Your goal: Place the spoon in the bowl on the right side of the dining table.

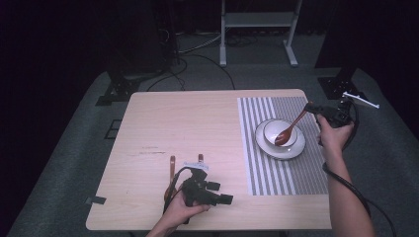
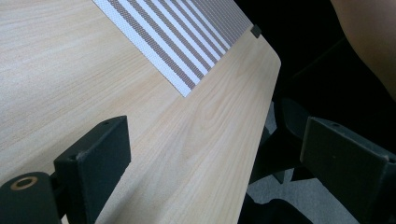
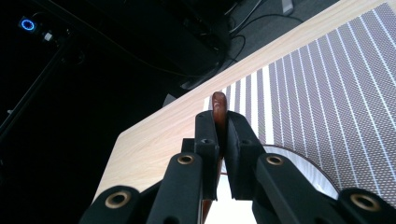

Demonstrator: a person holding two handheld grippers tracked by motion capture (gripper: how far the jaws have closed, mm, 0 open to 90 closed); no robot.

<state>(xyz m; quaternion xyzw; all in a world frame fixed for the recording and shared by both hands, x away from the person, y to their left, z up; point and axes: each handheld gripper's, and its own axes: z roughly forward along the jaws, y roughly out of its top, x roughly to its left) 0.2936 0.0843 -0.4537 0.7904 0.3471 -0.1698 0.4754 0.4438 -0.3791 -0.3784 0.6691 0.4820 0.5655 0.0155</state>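
High view: right gripper [image 1: 310, 106], clenched on a spoon [image 1: 289, 129], holds its scoop inside the bowl [image 1: 271, 129] on a plate [image 1: 296, 146] near the table's [image 1: 183, 118] right edge. Left gripper [image 1: 221, 192] rests open by the near edge, bare wood around it.

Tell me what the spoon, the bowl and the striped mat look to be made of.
Spoon: likely wood, reddish-brown with a smooth sheen. Bowl: probably glazed ceramic, glossy white with a dark rim line. Striped mat: seemingly woven plastic or fabric, since a fine mesh texture shows.
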